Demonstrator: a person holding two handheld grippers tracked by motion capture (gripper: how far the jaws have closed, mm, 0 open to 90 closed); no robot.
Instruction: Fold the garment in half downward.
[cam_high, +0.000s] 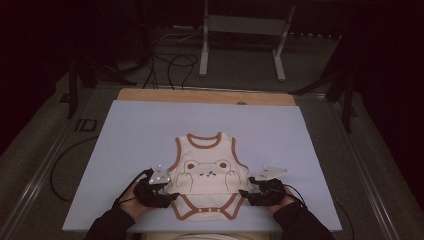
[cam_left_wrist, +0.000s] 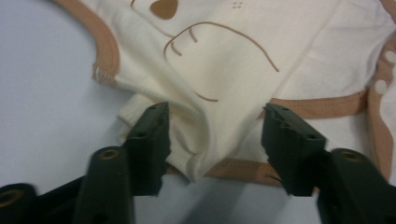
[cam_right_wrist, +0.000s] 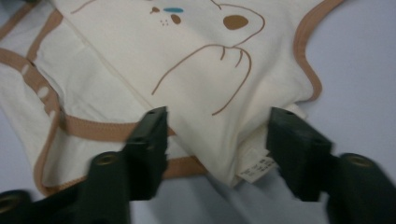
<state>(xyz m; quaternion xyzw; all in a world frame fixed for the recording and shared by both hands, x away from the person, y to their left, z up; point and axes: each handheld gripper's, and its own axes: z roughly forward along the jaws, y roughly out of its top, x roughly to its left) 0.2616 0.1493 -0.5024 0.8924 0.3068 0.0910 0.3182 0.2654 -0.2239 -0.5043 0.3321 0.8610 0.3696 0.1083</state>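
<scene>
A cream sleeveless baby bodysuit (cam_high: 207, 172) with brown trim and a bear print lies flat on the pale blue mat (cam_high: 150, 130). My left gripper (cam_high: 167, 192) sits at the garment's lower left side and my right gripper (cam_high: 247, 192) at its lower right side. In the left gripper view my left gripper (cam_left_wrist: 215, 140) stands open, a raised fold of the bodysuit (cam_left_wrist: 224, 60) lying loose between the jaws. In the right gripper view my right gripper (cam_right_wrist: 217, 140) is open too, over the side seam and white care label (cam_right_wrist: 256, 169) of the bodysuit (cam_right_wrist: 187, 60).
The mat lies on a wooden table (cam_high: 205, 96) whose far edge shows beyond it. Cables (cam_high: 172, 65) and a white metal stand (cam_high: 242, 37) are on the dark floor behind. Both of the person's dark sleeves enter from the bottom edge.
</scene>
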